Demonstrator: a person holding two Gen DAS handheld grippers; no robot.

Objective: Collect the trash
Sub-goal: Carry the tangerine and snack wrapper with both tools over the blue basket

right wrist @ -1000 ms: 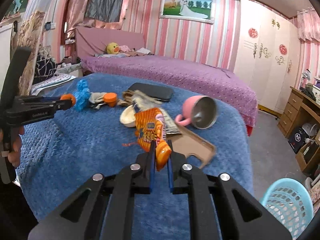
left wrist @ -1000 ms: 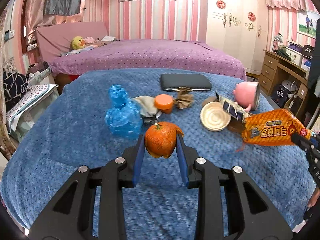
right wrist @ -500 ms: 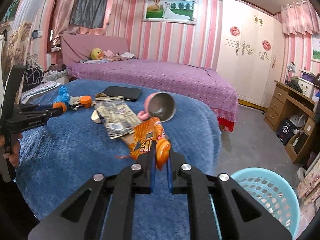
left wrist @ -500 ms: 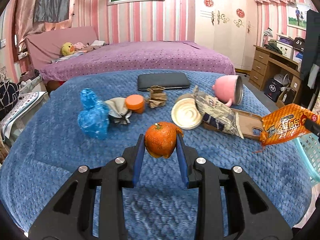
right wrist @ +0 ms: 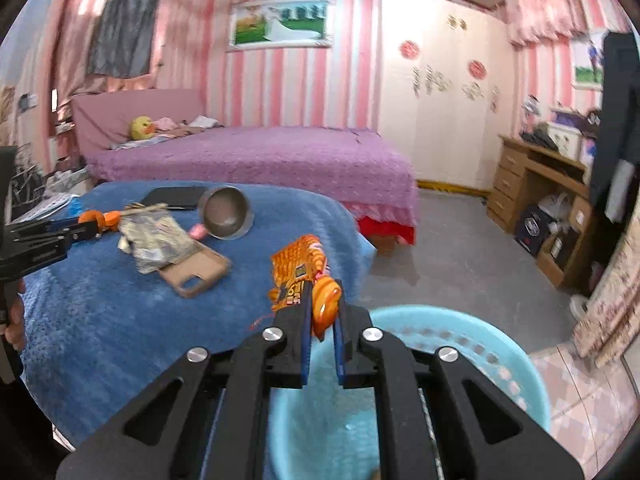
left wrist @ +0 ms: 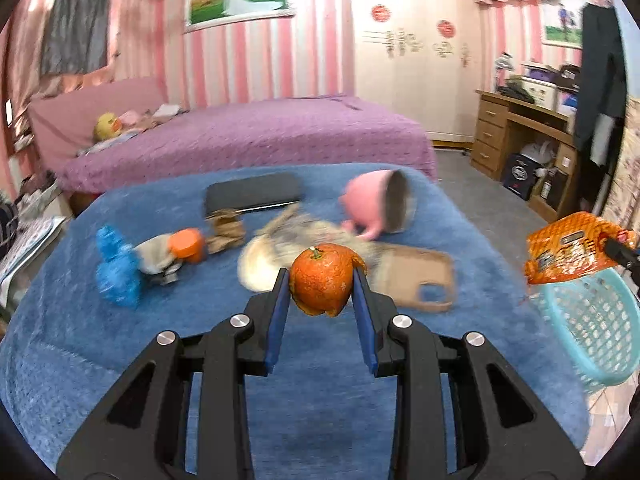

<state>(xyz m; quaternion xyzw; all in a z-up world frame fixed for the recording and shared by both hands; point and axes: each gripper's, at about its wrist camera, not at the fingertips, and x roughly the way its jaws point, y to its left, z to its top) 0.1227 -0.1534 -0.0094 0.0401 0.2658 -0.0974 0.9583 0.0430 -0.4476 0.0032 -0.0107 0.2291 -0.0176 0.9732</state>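
Note:
My left gripper (left wrist: pixel 320 284) is shut on an orange peel (left wrist: pixel 322 280) and holds it above the blue blanket (left wrist: pixel 280 392). My right gripper (right wrist: pixel 322 312) is shut on an orange snack wrapper (right wrist: pixel 300 270), held over the near rim of a light-blue basket (right wrist: pixel 480 344). The wrapper (left wrist: pixel 572 248) and basket (left wrist: pixel 592 320) also show at the right of the left wrist view. A crumpled blue bag (left wrist: pixel 116 276), an orange cap (left wrist: pixel 186 244), brown paper (left wrist: pixel 226 230) and a grey wrapper (right wrist: pixel 158 242) lie on the blanket.
A pink mug (left wrist: pixel 378 204) lies on its side by a black case (left wrist: pixel 252 194) and a brown phone case (left wrist: pixel 420 280). A purple bed (right wrist: pixel 260 156) stands behind, a wooden desk (right wrist: pixel 536 184) at the right. Grey floor (right wrist: pixel 452 248) lies between bed and basket.
Both grippers have swung right with their loads. The right gripper now holds the wrapper over the basket, which has come close beneath it. The left view now shows the basket.

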